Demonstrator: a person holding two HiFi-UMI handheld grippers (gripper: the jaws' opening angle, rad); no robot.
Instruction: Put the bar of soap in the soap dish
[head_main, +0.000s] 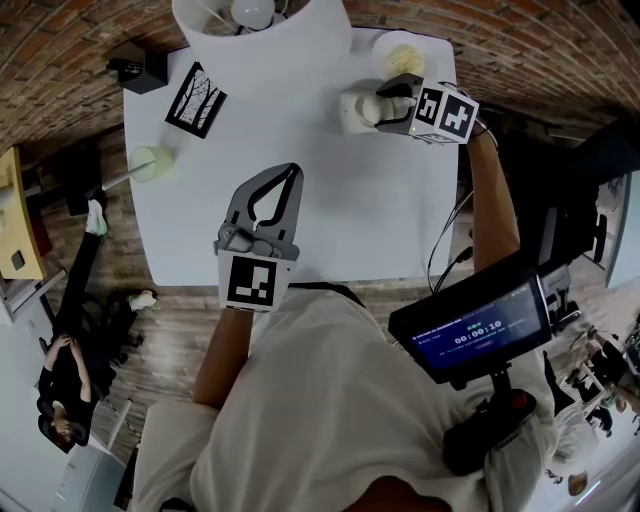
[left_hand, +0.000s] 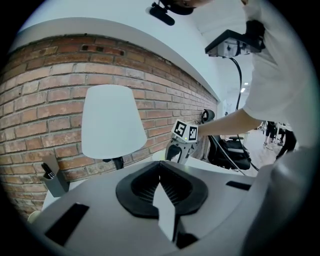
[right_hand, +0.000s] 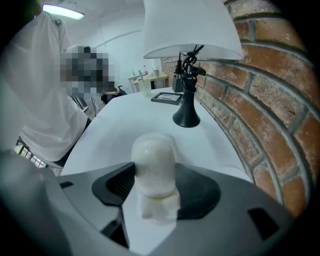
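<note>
My right gripper (head_main: 366, 110) is over the far right part of the white table (head_main: 330, 220), shut on a white bar of soap (head_main: 352, 111). In the right gripper view the soap (right_hand: 153, 162) stands clamped between the jaws and sticks out past them. A round white dish (head_main: 405, 56) with something pale yellow in it sits just beyond that gripper, at the table's far right corner. My left gripper (head_main: 287, 176) hovers over the table's near middle, shut on nothing. In the left gripper view its jaws (left_hand: 161, 172) meet, and the right gripper (left_hand: 178, 150) shows far ahead.
A white-shaded lamp (head_main: 262, 32) stands at the table's far edge against the brick wall (right_hand: 270, 100), on a black base (right_hand: 186, 116). A framed picture (head_main: 196, 100), a pale green cup (head_main: 151, 163) and a black box (head_main: 140, 68) are at the far left. A person (head_main: 70, 340) is on the floor at left.
</note>
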